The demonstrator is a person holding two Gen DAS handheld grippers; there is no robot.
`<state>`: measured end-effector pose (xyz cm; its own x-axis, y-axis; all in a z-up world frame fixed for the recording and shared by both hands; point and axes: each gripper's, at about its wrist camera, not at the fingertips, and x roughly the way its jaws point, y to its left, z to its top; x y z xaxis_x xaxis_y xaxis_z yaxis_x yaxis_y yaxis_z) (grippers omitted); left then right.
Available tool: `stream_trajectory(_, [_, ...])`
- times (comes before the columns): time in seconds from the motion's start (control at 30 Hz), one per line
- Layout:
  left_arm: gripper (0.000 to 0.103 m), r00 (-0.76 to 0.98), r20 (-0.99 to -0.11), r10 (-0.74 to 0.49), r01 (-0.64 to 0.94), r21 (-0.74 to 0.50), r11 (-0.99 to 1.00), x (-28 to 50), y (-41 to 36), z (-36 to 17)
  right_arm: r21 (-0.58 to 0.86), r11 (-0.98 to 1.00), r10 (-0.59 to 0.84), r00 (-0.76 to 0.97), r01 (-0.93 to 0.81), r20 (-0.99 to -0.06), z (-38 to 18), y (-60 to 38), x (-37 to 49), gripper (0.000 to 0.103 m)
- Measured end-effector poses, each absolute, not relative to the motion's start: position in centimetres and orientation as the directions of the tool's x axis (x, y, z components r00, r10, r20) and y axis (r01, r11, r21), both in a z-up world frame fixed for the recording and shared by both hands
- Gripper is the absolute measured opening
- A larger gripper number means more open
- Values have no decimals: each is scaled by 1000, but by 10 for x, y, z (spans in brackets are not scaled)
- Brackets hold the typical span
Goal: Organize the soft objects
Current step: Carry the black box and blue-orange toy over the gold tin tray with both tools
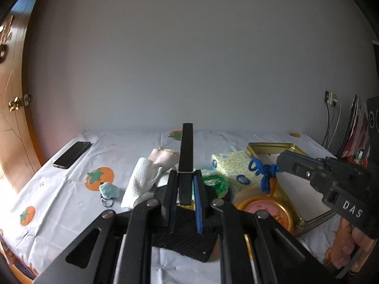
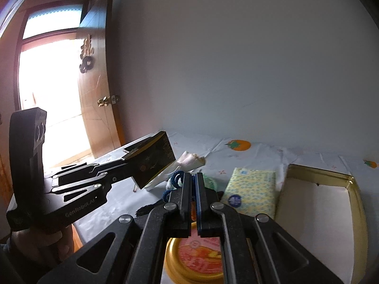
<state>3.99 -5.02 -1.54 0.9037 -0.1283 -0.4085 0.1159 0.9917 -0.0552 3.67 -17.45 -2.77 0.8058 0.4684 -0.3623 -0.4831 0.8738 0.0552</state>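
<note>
- Left gripper is clamped on a flat black box, holding it edge-on and lifted off the table; the right wrist view shows the same box with gold print, tilted.
- Right gripper has its jaws nearly together, pinching a blue yarn cord with a small orange knitted piece hanging below. From the left view it hangs above the gold tin tray.
- Soft items not yet sorted: yellow tissue pack leaning just beside the tray, green knitted thing next to it, white mesh cloth, teal plush keychain, black knit mat under the left gripper.
- Round gold tin with pink lid sits near the tray's corner, under the right gripper.
- Risks as I read it:
  - The grip is on thin yarn only, so a snag or quick swing could slip the knitted piece loose outside the tray.
  - The yarn hangs close to the tissue pack and the round tin; dragging it low could catch either.
  - The box is held only at its lower end, so it could pivot in the jaws if swung.
  - The two grippers are near each other over the clutter, so crossing paths risks a knock.
- Phone at far left is well apart.
</note>
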Motion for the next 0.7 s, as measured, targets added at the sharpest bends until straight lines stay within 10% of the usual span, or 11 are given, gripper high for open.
stream_trajectory(0.7, [11, 886, -409, -217, 241, 8, 970, 66, -136, -8, 76, 937, 348, 885, -342, -309, -9, -256, 37, 3])
